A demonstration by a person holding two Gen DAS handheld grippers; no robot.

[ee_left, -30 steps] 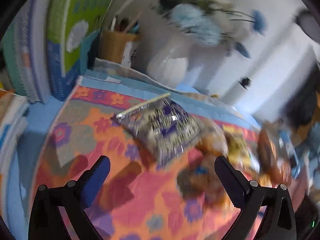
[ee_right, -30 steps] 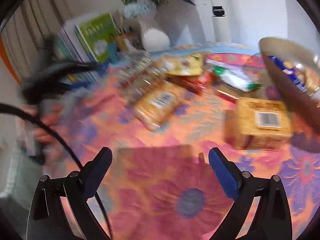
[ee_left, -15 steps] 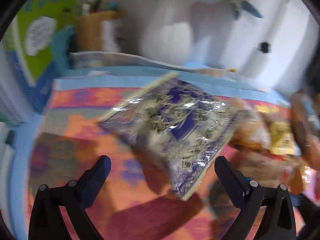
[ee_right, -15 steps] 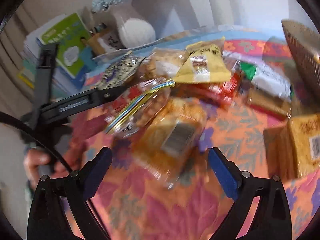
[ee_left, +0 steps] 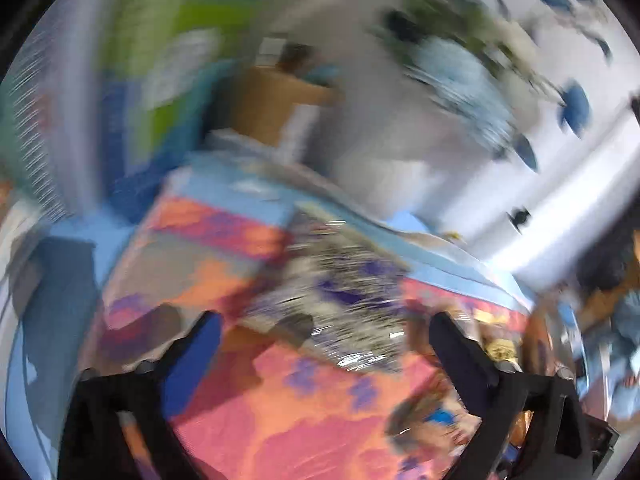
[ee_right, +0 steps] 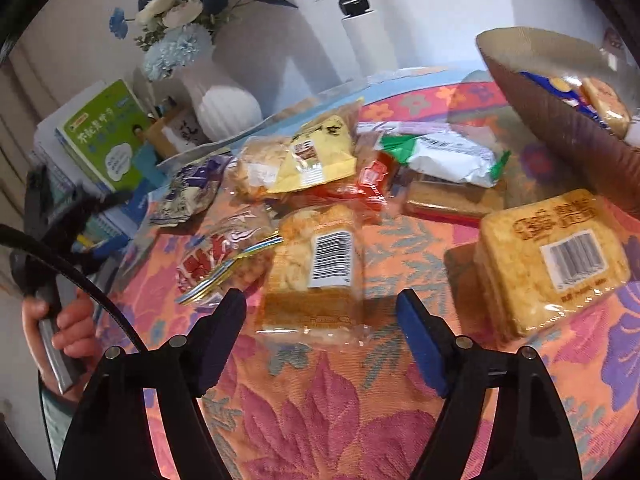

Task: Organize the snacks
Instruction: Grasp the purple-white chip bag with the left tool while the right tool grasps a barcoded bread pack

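Flowered orange and pink tablecloth [ee_right: 320, 412] across the whole lower half of the right wrist view, with the snacks spread over its middle. Brown woven basket [ee_right: 560, 120] at upper right, tilted, some packets inside. White ribbed vase [ee_right: 224, 104] with blue and white flowers at upper left, green book [ee_right: 104, 132] just left of it. Large pack of golden crackers with barcode [ee_right: 552, 256] at right of centre. Clear bag of fried snacks with barcode label [ee_right: 316, 268] in the centre, directly ahead of the right gripper [ee_right: 320, 336], jaws spread wide, nothing between them. Red-and-white peanut bag [ee_right: 224, 256] touching its left side. Yellow bag [ee_right: 316, 156], green-and-white wrapper [ee_right: 444, 156] and red packet [ee_right: 372, 176] behind, overlapping.

Left wrist view strongly blurred. Purple-patterned shiny bag [ee_left: 344, 292] lying on the cloth at centre, ahead of the left gripper [ee_left: 324, 344], jaws released and wide apart, apart from the bag.
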